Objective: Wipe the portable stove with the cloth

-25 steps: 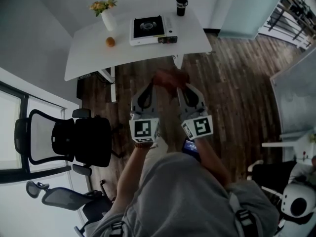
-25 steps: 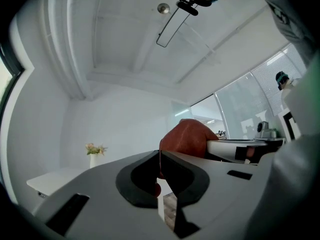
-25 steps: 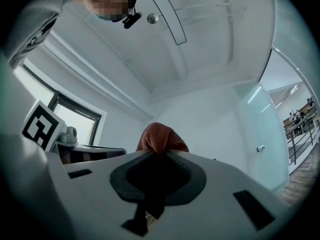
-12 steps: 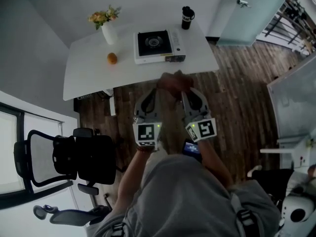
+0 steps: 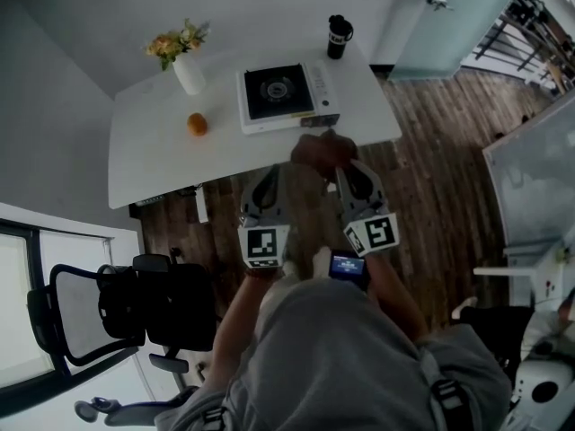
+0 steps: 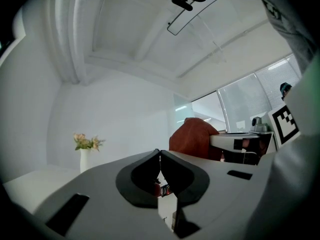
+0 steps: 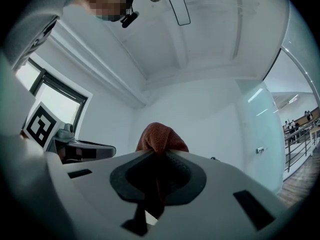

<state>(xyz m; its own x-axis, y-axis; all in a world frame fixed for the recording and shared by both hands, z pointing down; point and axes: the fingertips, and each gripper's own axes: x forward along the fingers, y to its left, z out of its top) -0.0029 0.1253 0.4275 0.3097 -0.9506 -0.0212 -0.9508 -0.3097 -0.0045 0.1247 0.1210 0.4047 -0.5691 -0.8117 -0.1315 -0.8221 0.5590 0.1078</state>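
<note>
Basically no wiping done yet: left gripper (image 5: 272, 173) is pinched shut on nothing, and the portable stove (image 5: 277, 97) sits on the white table (image 5: 153, 160) ahead. Cloth (image 5: 319, 149) is bunched in the clamped right gripper (image 5: 346, 171), short of the stove, so the whole wipe is left.

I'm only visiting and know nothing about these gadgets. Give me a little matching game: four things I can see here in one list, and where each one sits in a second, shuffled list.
Things:
1. rust-red cloth
2. black mug
3. orange
4. vase of flowers

Places:
A. about mid-table, left of the portable stove
B. pinched in the right claw
C. toward the table's far left corner
D. beyond the stove's right end, by the table's far edge

Pairs: 1-B, 2-D, 3-A, 4-C
</note>
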